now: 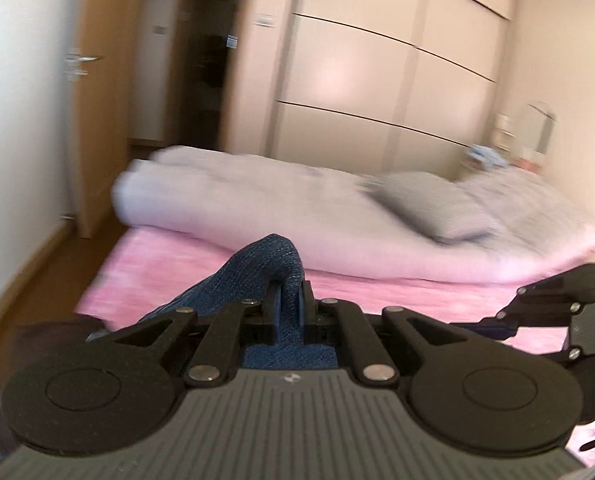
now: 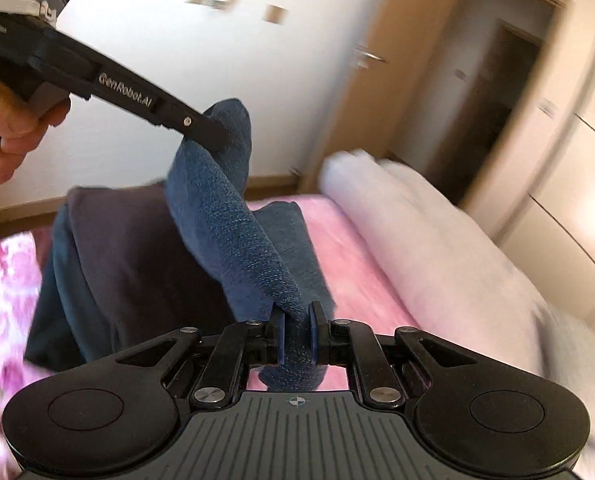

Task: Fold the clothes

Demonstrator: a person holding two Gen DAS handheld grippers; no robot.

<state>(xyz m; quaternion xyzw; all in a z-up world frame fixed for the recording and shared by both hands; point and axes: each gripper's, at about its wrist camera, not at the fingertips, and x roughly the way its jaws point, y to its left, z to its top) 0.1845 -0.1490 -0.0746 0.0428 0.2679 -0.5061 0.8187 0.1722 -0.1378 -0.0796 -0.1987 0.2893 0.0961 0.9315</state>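
A blue knitted garment (image 2: 233, 232) hangs stretched between both grippers above the pink bed. My right gripper (image 2: 297, 318) is shut on its lower edge, with the fabric pinched between the pads. In the right wrist view my left gripper (image 2: 214, 134) comes in from the upper left, held by a hand (image 2: 13, 120), and is clamped on the garment's upper end. The left wrist view shows the left gripper (image 1: 290, 292) shut on a fold of the same blue garment (image 1: 263, 264), which bulges up over the fingers. A dark garment (image 2: 129, 248) lies on the bed under the lifted one.
The bed has a pink sheet (image 1: 169, 264), with a rolled white duvet (image 1: 257, 208) and a grey pillow (image 1: 429, 204) along its far side. A pink floral cloth (image 2: 1, 280) lies at the left. Behind are a wardrobe (image 1: 377, 80) and an open wooden door (image 1: 97, 120).
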